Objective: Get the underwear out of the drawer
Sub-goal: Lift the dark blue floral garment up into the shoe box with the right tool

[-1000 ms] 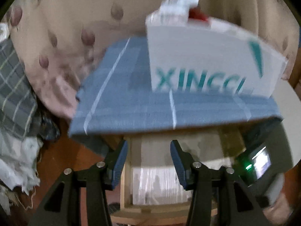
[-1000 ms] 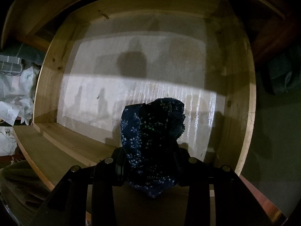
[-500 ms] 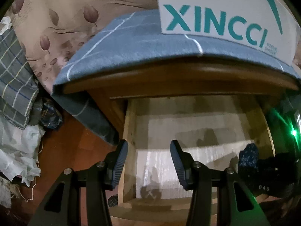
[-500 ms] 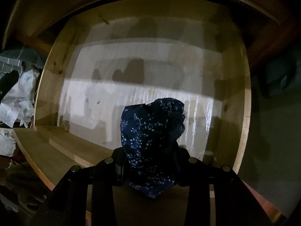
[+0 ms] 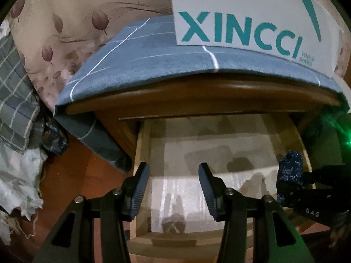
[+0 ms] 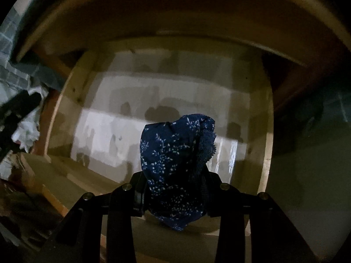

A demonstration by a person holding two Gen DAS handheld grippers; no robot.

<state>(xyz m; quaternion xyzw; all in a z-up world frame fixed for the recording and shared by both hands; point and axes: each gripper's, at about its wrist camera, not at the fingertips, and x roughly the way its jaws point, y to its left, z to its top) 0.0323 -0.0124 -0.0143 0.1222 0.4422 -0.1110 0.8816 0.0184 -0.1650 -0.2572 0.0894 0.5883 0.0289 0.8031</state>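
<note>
My right gripper (image 6: pixel 174 188) is shut on dark blue underwear (image 6: pixel 175 157) with small white flowers, held bunched up above the front of the open wooden drawer (image 6: pixel 268 153). The drawer's pale lined floor shows nothing else in it. In the left wrist view the same underwear (image 5: pixel 290 173) and the right gripper (image 5: pixel 291 188) sit at the drawer's right side. My left gripper (image 5: pixel 174 188) is open and empty, hovering over the front left of the drawer (image 5: pixel 140 144).
The drawer belongs to a brown wooden nightstand (image 5: pixel 219 94) covered by a blue checked cloth (image 5: pixel 140 57). A white XINCCI box (image 5: pixel 241 11) stands on top. Floral bedding (image 5: pixel 65 22), plaid cloth (image 5: pixel 13 100) and crumpled white fabric (image 5: pixel 19 186) lie to the left.
The left gripper has dropped from the nightstand top to face the open drawer. The right gripper has pulled back and up a little with the underwear.
</note>
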